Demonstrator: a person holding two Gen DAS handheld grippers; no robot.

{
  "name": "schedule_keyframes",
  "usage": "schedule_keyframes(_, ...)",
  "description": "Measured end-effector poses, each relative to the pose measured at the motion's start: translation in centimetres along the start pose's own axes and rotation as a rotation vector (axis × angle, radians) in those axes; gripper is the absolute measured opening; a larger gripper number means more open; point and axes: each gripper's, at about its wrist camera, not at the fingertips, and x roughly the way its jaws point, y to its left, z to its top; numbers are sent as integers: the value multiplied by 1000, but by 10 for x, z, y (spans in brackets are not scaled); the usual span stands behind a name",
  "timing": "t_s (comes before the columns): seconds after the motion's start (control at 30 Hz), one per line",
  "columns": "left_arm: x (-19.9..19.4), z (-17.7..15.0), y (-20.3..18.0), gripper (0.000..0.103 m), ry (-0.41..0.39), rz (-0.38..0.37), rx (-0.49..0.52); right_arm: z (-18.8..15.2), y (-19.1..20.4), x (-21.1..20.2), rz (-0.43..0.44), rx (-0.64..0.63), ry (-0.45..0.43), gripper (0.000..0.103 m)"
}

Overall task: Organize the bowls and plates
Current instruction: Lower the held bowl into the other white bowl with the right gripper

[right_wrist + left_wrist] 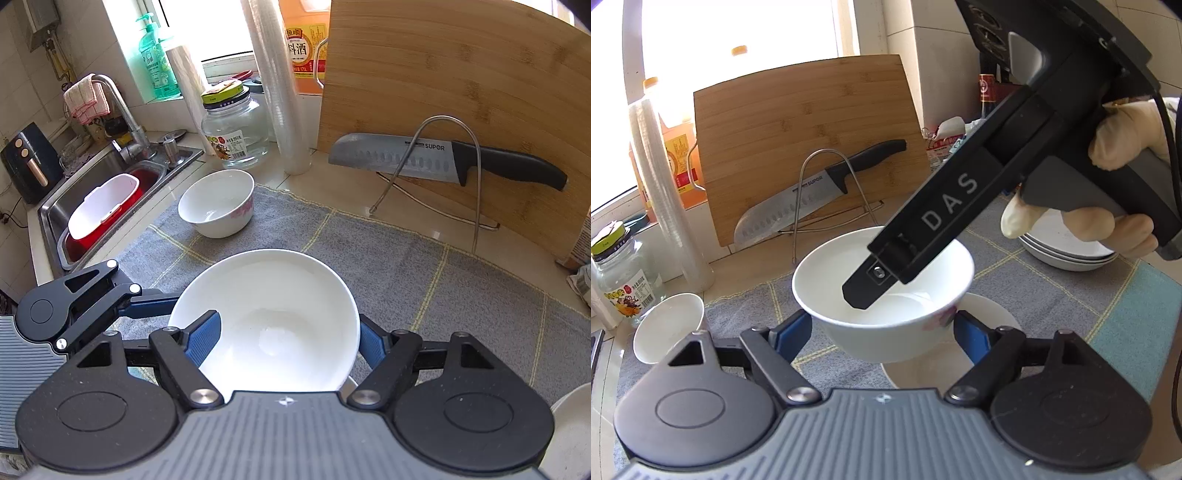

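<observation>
The white ceramic bowl [273, 317] is gripped across its rim by both the left tool [882, 326] and right tool [291, 334]; it should be kept level and set gently onto the stacked white plates [1067, 254].

A bamboo cutting board [461, 103] leans upright at the back of the counter, with a black-handled knife [443, 158] lying across a wire rack [436, 162] in front of it. A grey checked mat [388, 266] covers the counter's front part. Near the back edge stand a glass jar [234, 129] with a yellow-green lid, a tall stack of clear plastic cups [280, 92] and an orange bottle [306, 44]. At the left end, a steel sink [51, 221] holds a red tub [110, 210]; a cloth [86, 98] hangs on the faucet [125, 114].
</observation>
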Motion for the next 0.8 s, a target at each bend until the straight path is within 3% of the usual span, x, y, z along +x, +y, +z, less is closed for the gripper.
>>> schedule_keyframes(0.8, 4, -8, -24, 84, 43, -84, 48, -37, -6, -14, -35, 65, 20, 83)
